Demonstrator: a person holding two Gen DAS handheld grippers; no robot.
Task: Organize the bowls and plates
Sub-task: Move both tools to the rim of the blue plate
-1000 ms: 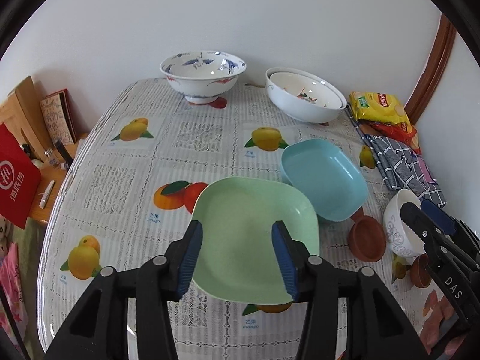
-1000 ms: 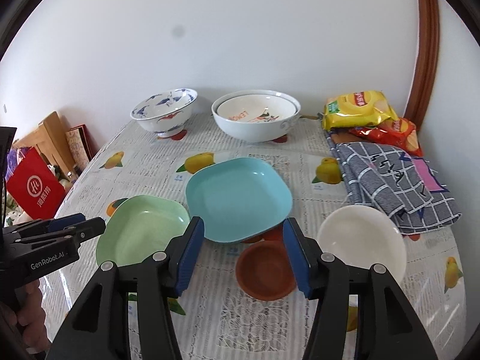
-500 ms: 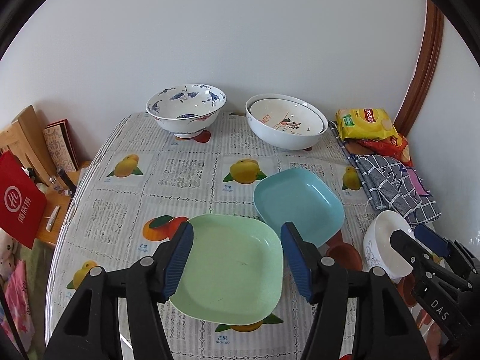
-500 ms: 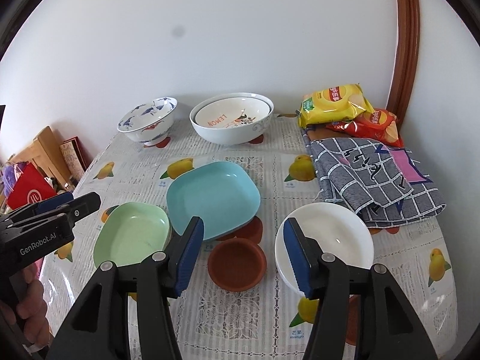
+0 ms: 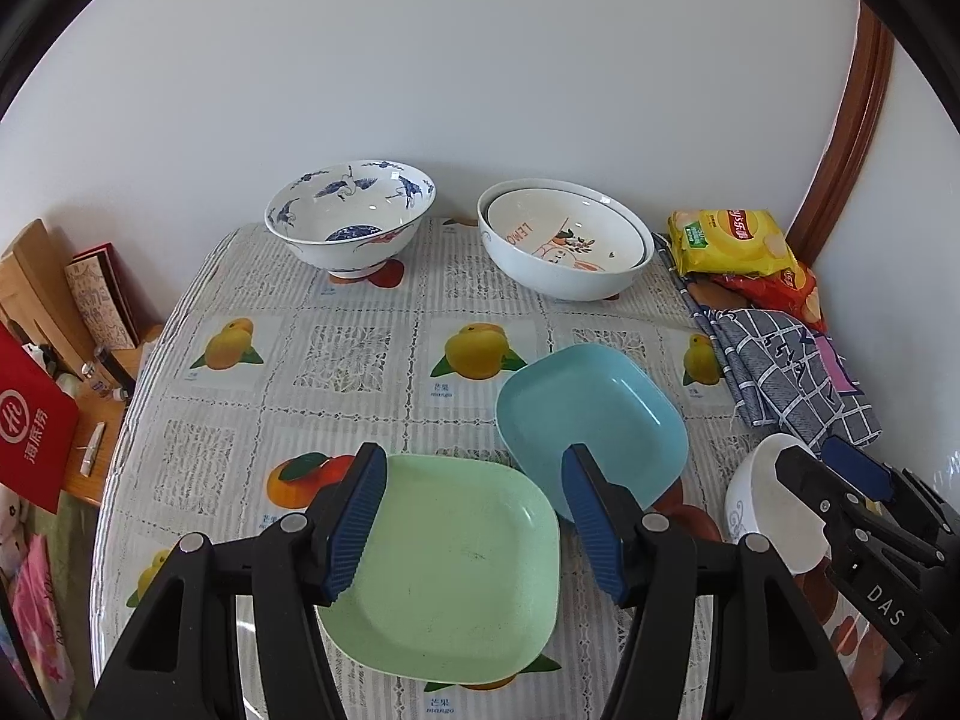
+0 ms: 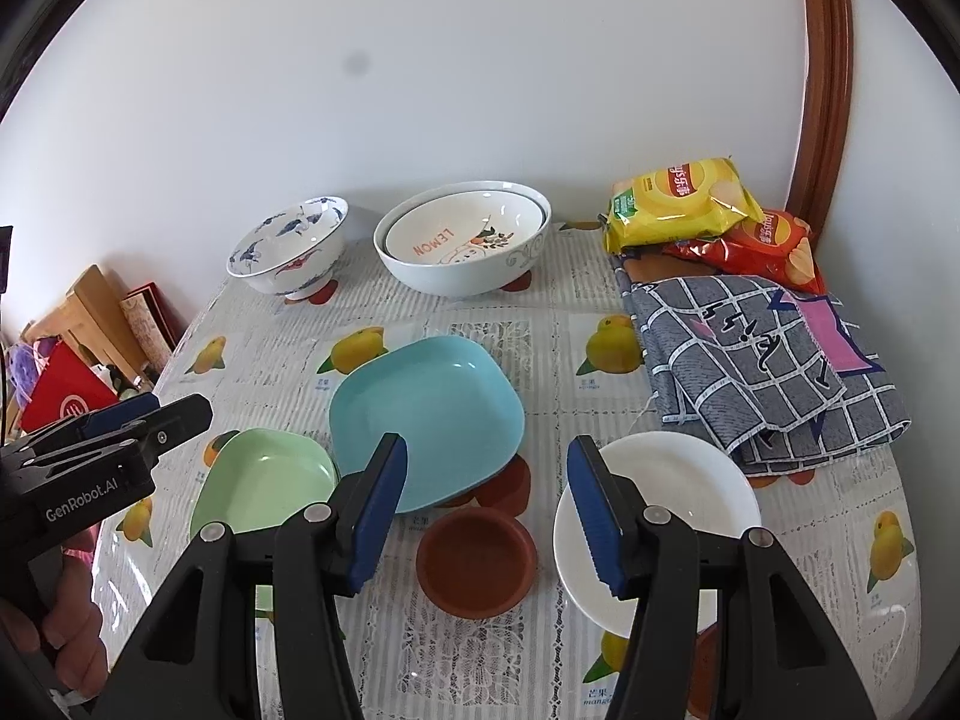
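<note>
Both tools, left tool [image 5: 471,516] and right tool [image 6: 486,516], gape released (nothing gripped) above the green plate [image 5: 456,564].

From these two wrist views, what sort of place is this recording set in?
Most likely a home dining corner: a table under a fruit-print tablecloth, household dishes such as a blue-and-white bowl and a teal plate, plus chip bags against a plain wall.
</note>
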